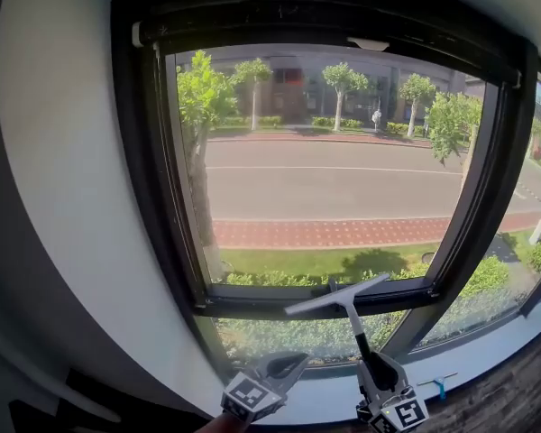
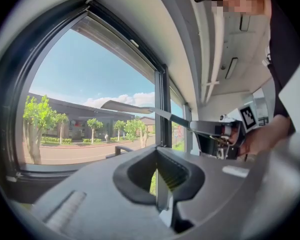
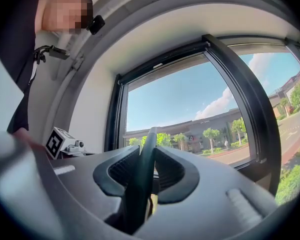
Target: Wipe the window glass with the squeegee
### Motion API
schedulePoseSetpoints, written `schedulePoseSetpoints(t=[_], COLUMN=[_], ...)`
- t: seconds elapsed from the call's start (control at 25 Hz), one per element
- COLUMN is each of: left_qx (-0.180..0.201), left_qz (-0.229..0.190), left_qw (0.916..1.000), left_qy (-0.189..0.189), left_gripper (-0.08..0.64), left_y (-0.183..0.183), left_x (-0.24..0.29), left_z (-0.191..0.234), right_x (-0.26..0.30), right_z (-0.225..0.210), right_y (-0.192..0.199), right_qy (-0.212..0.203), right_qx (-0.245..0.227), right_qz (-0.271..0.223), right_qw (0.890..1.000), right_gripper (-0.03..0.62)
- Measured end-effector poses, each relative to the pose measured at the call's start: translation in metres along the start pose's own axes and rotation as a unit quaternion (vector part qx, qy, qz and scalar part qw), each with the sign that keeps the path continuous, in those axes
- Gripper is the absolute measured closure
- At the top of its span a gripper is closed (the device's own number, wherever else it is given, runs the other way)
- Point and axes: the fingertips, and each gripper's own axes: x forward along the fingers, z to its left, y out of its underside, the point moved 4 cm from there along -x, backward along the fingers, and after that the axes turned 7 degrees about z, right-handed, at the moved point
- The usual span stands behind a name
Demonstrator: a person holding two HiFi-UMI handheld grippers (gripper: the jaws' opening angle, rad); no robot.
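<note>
The squeegee point(image 1: 336, 295) has a pale blade on a dark handle. It is held up in front of the lower rail of the black-framed window point(image 1: 325, 179), blade tilted up to the right. My right gripper point(image 1: 377, 374) is shut on the handle from below. In the right gripper view the dark handle point(image 3: 144, 174) runs up between the closed jaws of the right gripper point(image 3: 149, 156). My left gripper point(image 1: 272, 371) hangs to the left of it, shut and empty. From the left gripper point(image 2: 157, 170) I see the squeegee point(image 2: 140, 109) and the right gripper point(image 2: 230, 130) to the right.
A white wall point(image 1: 63, 179) flanks the window on the left. Below the glass runs a pale sill point(image 1: 487, 350) with a small blue object point(image 1: 440, 386) on it. A black frame post point(image 1: 473, 206) separates the main pane from a narrower pane on the right.
</note>
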Motion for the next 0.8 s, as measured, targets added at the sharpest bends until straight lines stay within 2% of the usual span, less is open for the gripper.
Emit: schedulePoseSetpoints(t=[0.2, 0.48, 0.8], left_qx=[-0.001, -0.004, -0.002], left_qz=[0.001, 0.009, 0.013], left_qw=[0.9998, 0.9986, 0.9977], left_qy=[-0.020, -0.052, -0.067], left_gripper=[0.560, 0.560, 0.559], left_y=[-0.004, -0.002, -0.004], left_x=[0.015, 0.015, 0.019], left_z=[-0.026, -0.039, -0.049], right_x=[-0.015, -0.024, -0.021], right_z=[-0.026, -0.032, -0.047], right_y=[-0.005, 0.003, 0.007], right_qy=[-0.026, -0.060, -0.056], right_qx=[0.000, 0.015, 0.014], right_qz=[-0.002, 0.002, -0.005], right_qw=[1.000, 0.998, 0.998], right_gripper=[0.491, 0.491, 0.491])
